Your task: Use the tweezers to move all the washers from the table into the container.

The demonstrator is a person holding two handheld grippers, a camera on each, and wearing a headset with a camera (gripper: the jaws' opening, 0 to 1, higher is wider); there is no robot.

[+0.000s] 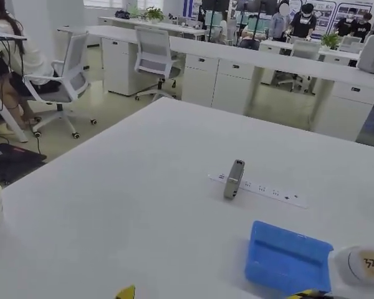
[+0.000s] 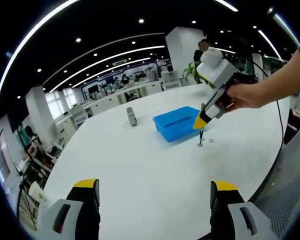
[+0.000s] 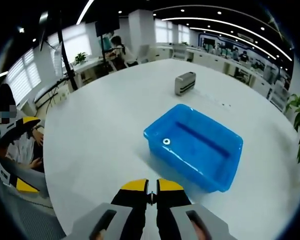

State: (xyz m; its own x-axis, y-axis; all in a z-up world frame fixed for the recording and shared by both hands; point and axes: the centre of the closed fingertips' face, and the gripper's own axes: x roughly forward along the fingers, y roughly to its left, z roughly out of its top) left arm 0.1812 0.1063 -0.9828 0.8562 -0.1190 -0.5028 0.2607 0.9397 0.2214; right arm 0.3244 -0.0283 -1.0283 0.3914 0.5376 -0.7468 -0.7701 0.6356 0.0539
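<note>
Table: smooth, flat white top (image 1: 143,205), matte, with a wide bare surface.
Container: shallow rectangular tray of glossy blue plastic (image 3: 186,169) with rounded corners; it stood on the table ahead of the right gripper.
Washer: one small flat metal ring (image 3: 166,141) lay on the container's floor, near its left corner in the right gripper view.
Loose washers: two tiny pale rings (image 2: 210,141) lay on the table just beside the container, one of them at the tweezers' tip; whether the tip touched it could not be told.
Right gripper: its yellow-tipped black jaws (image 3: 151,186) were pressed almost together, clamping the tweezers.
Tweezers: a thin, dark metal sliver (image 2: 201,136) pointed down from the right gripper to the tabletop.
Hand: a bare hand (image 2: 245,95) gripped the right gripper's white body.
Left gripper: its jaws (image 2: 154,192) stood wide apart with nothing between them, low over the table and well apart from the container.
Block: a small grey, ribbed rectangular box (image 1: 233,179) stood on edge beyond the container.
Power strip: a long flat white bar (image 1: 268,190) lay beside the block.
</note>
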